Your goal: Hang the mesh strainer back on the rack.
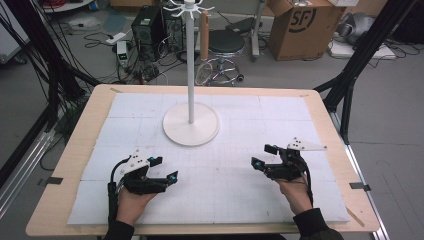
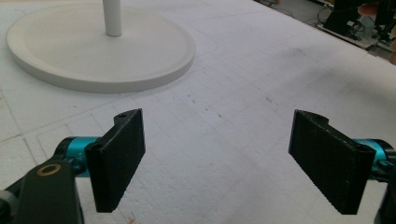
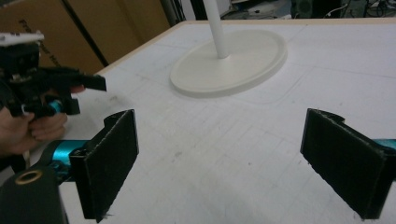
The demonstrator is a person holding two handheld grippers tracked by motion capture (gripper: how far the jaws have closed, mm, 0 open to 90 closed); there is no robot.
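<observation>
— White foam sheet (image 1: 235,185) covers the wooden table (image 1: 75,155), and nearest the person both tools hover low over it. What are they doing?

— The left gripper (image 1: 166,169) has its jaws spread wide with nothing between them; the left gripper view shows only bare sheet in the gap. The right gripper (image 1: 264,156) is likewise spread wide and holds nothing.

— Anything between them and the stand?

— Just open sheet. The white stand (image 1: 191,123) sits past both grippers, toward the far middle of the table, apart from each: a round flat base with a thin upright pole, and short hooks at the top. Nothing blocks the way to it.

— And beyond the table?

— On the floor, a black computer case (image 1: 148,26), a round black stool (image 1: 226,44) on castors, loose cables, and a cardboard box (image 1: 300,26) at the far right.

— Any writing?

— The box carries a dark "SF" mark. Nothing else is readable.
</observation>
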